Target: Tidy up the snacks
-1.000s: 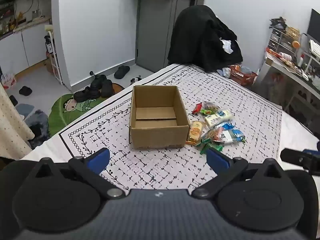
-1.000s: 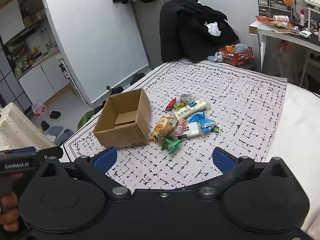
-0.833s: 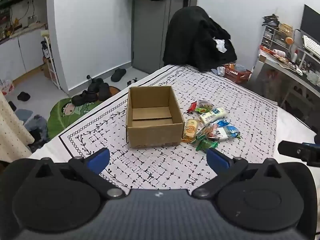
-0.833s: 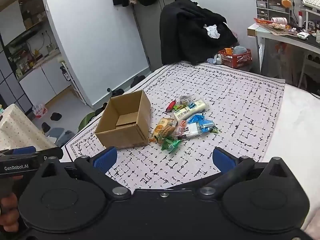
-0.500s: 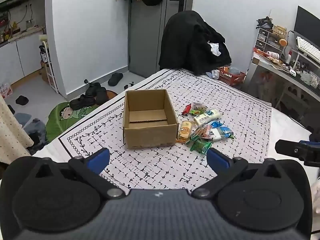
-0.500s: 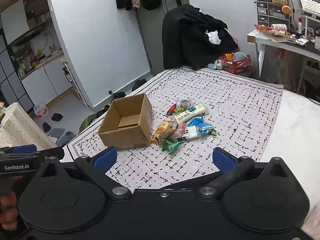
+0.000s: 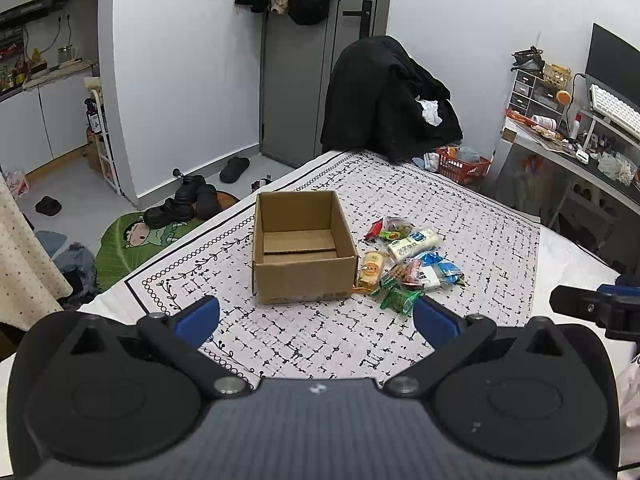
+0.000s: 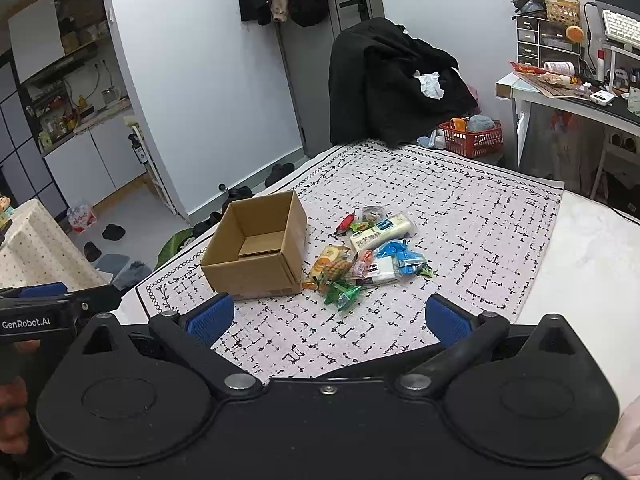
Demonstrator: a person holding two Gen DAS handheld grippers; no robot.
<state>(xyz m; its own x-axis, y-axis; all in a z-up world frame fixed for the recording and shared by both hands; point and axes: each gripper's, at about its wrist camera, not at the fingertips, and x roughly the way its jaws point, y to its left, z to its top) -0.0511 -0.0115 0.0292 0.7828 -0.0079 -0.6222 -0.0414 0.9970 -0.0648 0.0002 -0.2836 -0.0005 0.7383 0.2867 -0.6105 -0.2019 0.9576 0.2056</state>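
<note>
An open, empty cardboard box (image 7: 304, 246) (image 8: 258, 246) stands on the patterned cloth (image 7: 460, 208) (image 8: 480, 216) that covers the table. A pile of several snack packets (image 7: 408, 256) (image 8: 368, 254) lies just right of the box, with a long white packet (image 8: 382, 232) at the back and a green one (image 8: 343, 294) nearest me. My left gripper (image 7: 316, 320) is open and empty, held back from the box. My right gripper (image 8: 328, 316) is open and empty, well short of the pile.
A chair draped with black clothes (image 7: 388, 100) stands behind the table. A red basket (image 8: 472, 136) and a cluttered desk (image 8: 568, 84) are at the right. Shoes and a green mat (image 7: 136, 240) lie on the floor to the left.
Both grippers have pulled back and risen, so box and snacks look smaller and more of the room shows. Both stay open. Nothing on the table has moved.
</note>
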